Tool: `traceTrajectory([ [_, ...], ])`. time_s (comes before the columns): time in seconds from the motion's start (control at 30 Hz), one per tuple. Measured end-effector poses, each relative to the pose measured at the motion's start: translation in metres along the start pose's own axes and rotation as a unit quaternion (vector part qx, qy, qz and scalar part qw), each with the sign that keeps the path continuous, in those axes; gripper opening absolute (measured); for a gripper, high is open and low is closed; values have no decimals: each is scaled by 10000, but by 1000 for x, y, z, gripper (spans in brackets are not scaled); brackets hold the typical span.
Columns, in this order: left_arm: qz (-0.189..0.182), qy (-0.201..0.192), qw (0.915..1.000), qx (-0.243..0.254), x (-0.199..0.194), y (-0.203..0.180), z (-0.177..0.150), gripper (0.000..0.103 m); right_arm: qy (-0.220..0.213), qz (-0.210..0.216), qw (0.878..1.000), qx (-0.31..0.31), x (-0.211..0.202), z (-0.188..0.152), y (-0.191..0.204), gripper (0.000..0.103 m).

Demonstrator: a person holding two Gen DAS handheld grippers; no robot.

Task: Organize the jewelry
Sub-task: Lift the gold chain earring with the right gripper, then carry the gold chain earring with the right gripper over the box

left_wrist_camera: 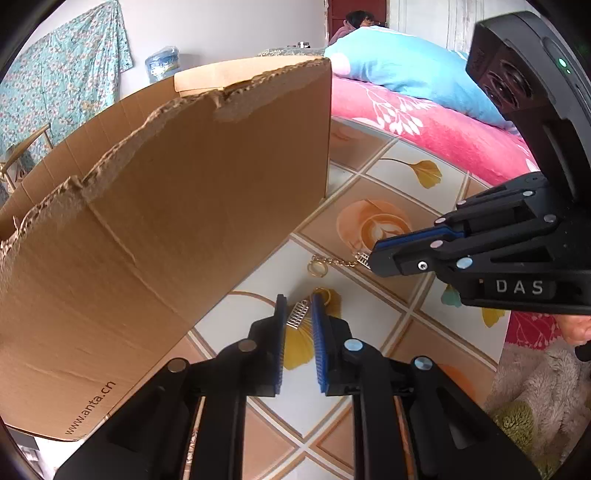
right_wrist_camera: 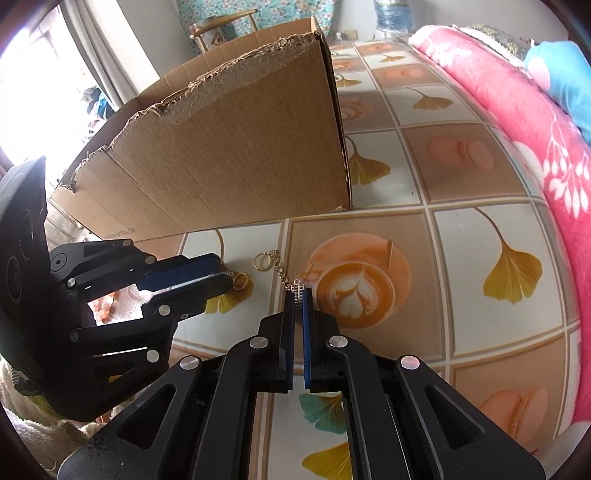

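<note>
Beside torn corrugated cardboard box (right_wrist_camera: 236, 155), both grippers (left_wrist_camera: 298, 314) (right_wrist_camera: 298, 295) pinch ridged metal charms.

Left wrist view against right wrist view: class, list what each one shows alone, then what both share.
Only the left wrist view shows the blue pillow's full length, a seated person behind it, and the silver charm between the left gripper's fingers. Only the right wrist view shows the bright window and the chain running into the shut right gripper. Both show the torn cardboard box, the patterned tablecloth, the pink blanket and a gold ring.
</note>
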State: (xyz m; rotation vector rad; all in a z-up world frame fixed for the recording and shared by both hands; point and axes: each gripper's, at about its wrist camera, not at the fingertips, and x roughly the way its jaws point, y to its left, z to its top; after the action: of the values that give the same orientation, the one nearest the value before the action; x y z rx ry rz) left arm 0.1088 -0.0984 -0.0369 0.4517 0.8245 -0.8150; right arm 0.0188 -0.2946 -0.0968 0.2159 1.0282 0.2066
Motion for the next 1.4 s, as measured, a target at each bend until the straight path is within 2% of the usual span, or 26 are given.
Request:
traceTrajectory([
  [0.17,13,-17,10000,65,-1,-6,0,4,-23,47,10000,55,-2,0,-6,1],
  [0.37,73,-25,9999,88,-3,-12,-3,4,-39,68,9999,93,-5,-1,-19,0],
  [0.8,227,-30,9996,-191,-19,-11,-16,4,-74,160,9998,119,-18,0,-32,0],
  [0.9,254,13,9993,-290,-19,-8,-19,4,-65,115,9999,93,-17,2,-31,7],
  [0.97,264,41,9991,-334,-19,-7,-21,4,-63,34,10000,12,-14,4,-27,17],
  [1.0,265,50,9990,-353,-19,-6,-21,4,-53,-13,10000,-43,-12,4,-26,17],
  [1.3,242,26,9987,-450,-19,-4,-24,4,-22,-516,9958,-757,-8,5,-1,17],
  [1.4,237,10,9987,-448,-19,-4,-23,4,-28,-790,9913,-1049,-5,3,12,7],
])
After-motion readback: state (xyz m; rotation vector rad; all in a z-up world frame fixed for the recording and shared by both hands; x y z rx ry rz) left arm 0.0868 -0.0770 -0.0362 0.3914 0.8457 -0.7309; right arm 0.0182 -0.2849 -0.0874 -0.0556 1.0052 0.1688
